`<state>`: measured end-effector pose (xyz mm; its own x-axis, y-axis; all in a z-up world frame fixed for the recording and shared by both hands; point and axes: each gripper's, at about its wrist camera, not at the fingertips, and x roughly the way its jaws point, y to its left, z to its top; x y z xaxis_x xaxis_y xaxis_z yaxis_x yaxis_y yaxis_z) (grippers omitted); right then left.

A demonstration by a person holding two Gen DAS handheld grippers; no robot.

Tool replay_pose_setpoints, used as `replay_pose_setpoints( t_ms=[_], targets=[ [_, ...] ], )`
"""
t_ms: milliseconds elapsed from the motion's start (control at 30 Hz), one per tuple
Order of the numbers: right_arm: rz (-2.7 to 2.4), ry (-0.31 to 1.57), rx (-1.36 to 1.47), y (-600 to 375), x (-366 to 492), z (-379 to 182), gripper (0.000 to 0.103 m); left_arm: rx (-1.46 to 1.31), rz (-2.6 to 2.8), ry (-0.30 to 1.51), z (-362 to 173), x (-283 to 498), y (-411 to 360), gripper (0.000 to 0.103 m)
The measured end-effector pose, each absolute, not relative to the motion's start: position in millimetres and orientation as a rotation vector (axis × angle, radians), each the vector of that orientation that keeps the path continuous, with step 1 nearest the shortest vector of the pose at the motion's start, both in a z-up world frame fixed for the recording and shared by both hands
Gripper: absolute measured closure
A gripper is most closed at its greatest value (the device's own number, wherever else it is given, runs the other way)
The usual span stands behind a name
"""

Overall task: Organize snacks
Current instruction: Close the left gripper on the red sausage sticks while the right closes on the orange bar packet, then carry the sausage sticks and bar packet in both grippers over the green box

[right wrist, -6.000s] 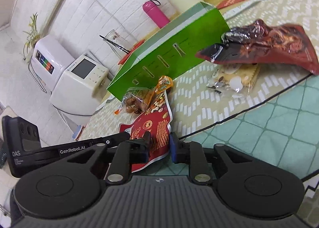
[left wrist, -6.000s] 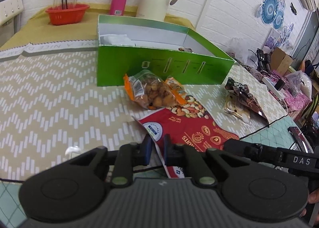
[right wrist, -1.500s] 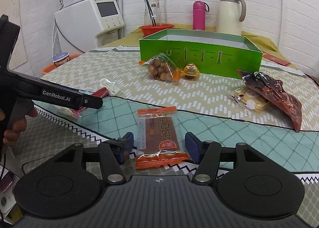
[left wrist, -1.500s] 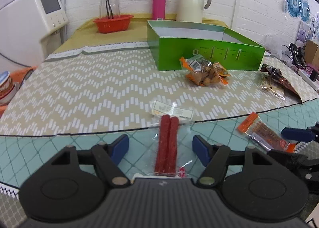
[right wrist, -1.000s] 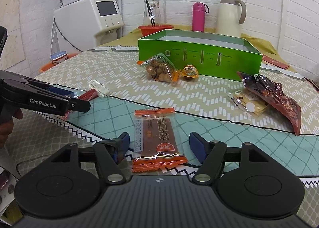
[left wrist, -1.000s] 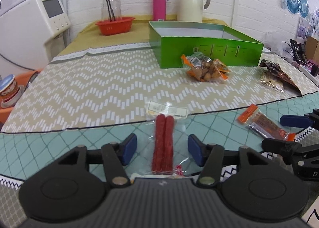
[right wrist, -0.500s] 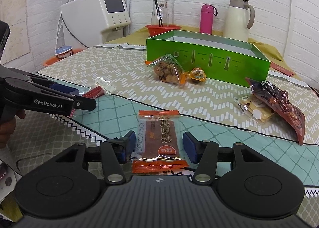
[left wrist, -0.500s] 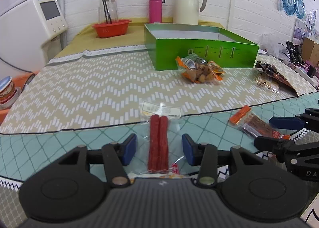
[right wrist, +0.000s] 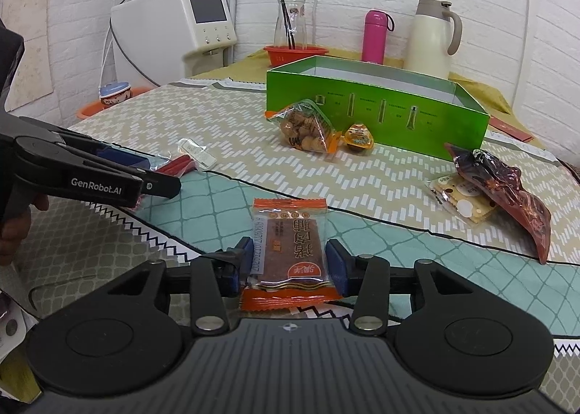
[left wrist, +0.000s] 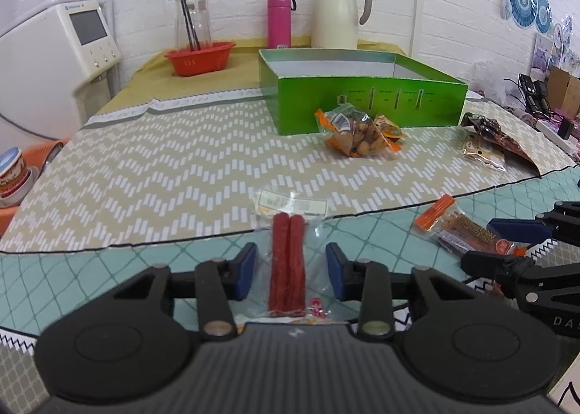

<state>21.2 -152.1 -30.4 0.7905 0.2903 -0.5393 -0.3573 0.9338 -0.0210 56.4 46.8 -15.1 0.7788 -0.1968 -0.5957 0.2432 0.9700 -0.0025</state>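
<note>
Sausage pack (left wrist: 288, 263) between hand-held gripper (left wrist: 290, 271) pads

Clear-wrapped red sausage sticks (left wrist: 288, 265) and orange-edged brown bar (right wrist: 290, 251), flat on tablecloth (left wrist: 145, 178)

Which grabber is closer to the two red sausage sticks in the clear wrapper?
Left. The left gripper straddles the red sausage sticks; the right gripper is off at an orange-wrapped snack bar.

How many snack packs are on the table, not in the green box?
6: sausage pack at left, orange bar pack between the right gripper's fingers, biscuit bag and jelly cup by the green box, cracker pack and dark red bag at right. The box may hide more.
</note>
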Motion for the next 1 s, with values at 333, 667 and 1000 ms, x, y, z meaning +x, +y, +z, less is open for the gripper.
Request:
replay_pose_setpoints(
  t_ms=[333,667,1000],
  targets=[
    [0.342,0.544,-0.077,-157,16,-27,0.038,0.021,-0.252,0.633,-8,52,53,0.083],
    [0.367,0.450,-0.056,-165,29,5,0.038,-0.028,-0.354,0.534,42,70,49,0.083],
    [0.322,0.331,-0.027,-191,87,48,0.038,-0.059,-0.416,0.432,96,133,20,0.083]
  ],
)
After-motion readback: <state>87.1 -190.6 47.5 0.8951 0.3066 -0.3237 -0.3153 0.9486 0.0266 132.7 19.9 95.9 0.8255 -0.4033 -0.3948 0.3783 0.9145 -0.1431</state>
